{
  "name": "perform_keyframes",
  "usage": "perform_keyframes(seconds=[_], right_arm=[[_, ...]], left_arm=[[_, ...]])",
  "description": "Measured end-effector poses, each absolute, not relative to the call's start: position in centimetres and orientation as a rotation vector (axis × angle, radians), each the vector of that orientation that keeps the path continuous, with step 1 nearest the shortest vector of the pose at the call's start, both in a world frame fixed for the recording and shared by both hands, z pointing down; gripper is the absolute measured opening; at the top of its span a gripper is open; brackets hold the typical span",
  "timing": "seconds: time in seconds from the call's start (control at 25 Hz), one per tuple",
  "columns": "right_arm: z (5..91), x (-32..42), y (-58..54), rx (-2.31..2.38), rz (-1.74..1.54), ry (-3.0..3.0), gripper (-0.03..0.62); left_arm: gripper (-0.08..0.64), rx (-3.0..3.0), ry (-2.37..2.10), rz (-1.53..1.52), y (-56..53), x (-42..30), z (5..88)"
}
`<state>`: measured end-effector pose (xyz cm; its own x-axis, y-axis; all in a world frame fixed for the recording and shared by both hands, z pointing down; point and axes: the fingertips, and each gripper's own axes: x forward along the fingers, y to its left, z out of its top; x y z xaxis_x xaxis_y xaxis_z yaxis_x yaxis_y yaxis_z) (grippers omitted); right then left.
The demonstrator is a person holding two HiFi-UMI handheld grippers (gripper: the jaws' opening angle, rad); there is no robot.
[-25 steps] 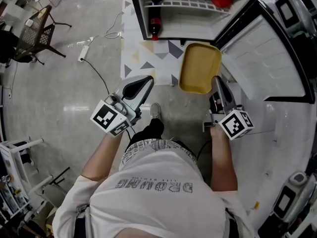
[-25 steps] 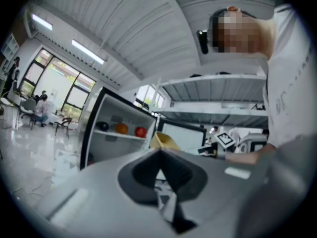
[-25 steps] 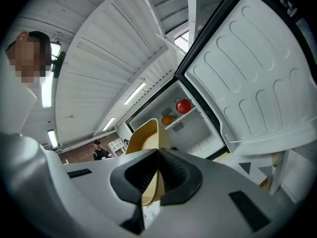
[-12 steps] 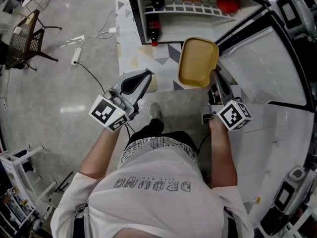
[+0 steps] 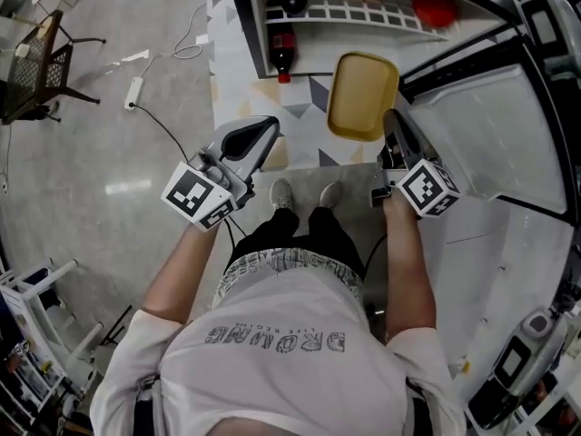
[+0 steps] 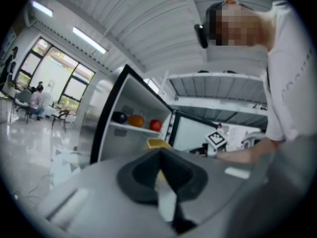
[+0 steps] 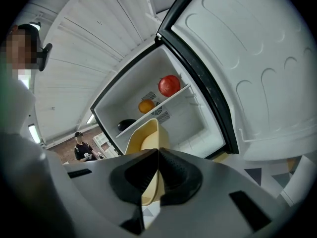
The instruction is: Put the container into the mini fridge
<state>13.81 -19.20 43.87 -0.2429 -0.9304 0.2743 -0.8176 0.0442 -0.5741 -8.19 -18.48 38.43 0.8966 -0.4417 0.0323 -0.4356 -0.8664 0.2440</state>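
A shallow yellow container [image 5: 363, 95] hangs just in front of the open mini fridge [image 5: 263, 25], below its wire shelf. My right gripper [image 5: 390, 123] is shut on the container's near rim. In the right gripper view the container [image 7: 146, 142] stands on edge between the jaws of that gripper [image 7: 157, 155], with the fridge's white inside [image 7: 188, 118] behind it. My left gripper [image 5: 265, 133] is shut with nothing in it, left of the container and over the patterned mat. From the left gripper view [image 6: 161, 166] the container [image 6: 157, 143] shows beyond the jaws.
The fridge door [image 5: 481, 134] stands open on the right. The shelf holds a red fruit [image 7: 169, 85], an orange one [image 7: 146, 106] and a dark one [image 7: 126, 124]. A cola bottle [image 5: 283, 45] stands at the fridge's lower left. A cable and power strip [image 5: 134, 91] lie on the floor.
The person has stepped closer to the fridge. The right gripper has carried the container up toward the opening. The left gripper has moved forward with it, still shut.
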Motion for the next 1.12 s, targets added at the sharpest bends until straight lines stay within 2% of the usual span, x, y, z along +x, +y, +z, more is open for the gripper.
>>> perform_keyframes(seconds=[1.12], right_arm=[[53.2,15.9,-34.4,-1.705,-1.142,2.193,0.011]], left_arm=[[0.005,2.763,-0.895,0.103,-23.9,-1.7,44.9]])
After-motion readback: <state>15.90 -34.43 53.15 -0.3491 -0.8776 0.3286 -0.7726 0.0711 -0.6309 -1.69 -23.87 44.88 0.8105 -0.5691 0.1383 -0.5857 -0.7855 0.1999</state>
